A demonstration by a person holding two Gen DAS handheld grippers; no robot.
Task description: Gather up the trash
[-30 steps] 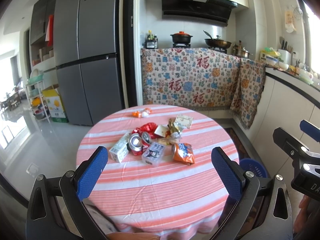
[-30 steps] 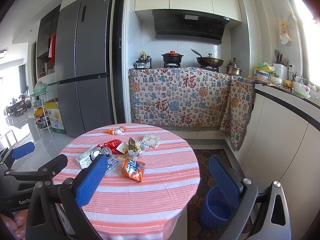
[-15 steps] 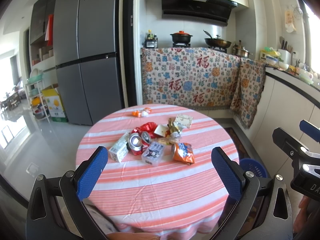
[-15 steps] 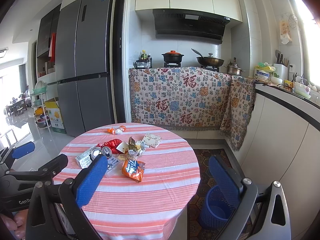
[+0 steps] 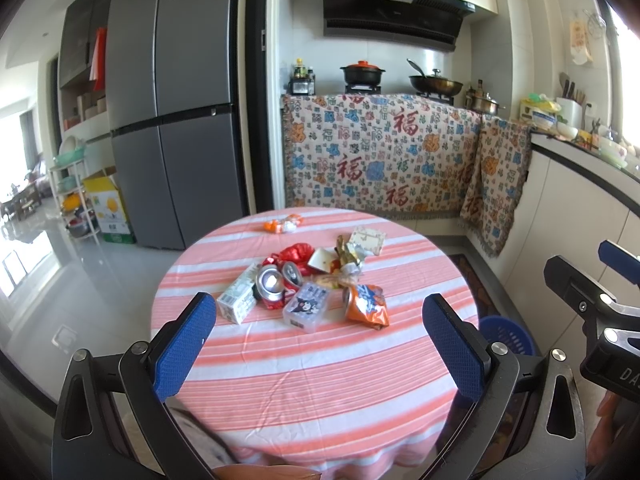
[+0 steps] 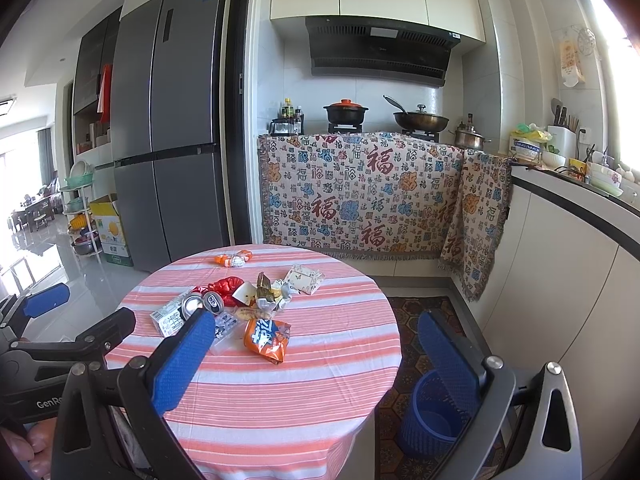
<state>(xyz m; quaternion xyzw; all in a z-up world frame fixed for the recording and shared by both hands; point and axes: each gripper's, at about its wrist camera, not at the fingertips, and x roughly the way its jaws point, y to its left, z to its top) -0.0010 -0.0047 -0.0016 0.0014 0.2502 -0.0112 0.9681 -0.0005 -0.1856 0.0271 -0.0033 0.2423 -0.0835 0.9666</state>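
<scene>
At table (image 5: 320, 380) centre: trash pile (image 5: 312, 280) | rim bare | both grippers (image 5: 320, 344) (image 6: 316, 356) apart

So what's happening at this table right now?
A person holds the left gripper and right gripper open and empty above a round striped table. Trash lies untouched in a pile: an orange snack bag, crushed cans, a small carton. A blue basket stands on the floor beside the table.
</scene>
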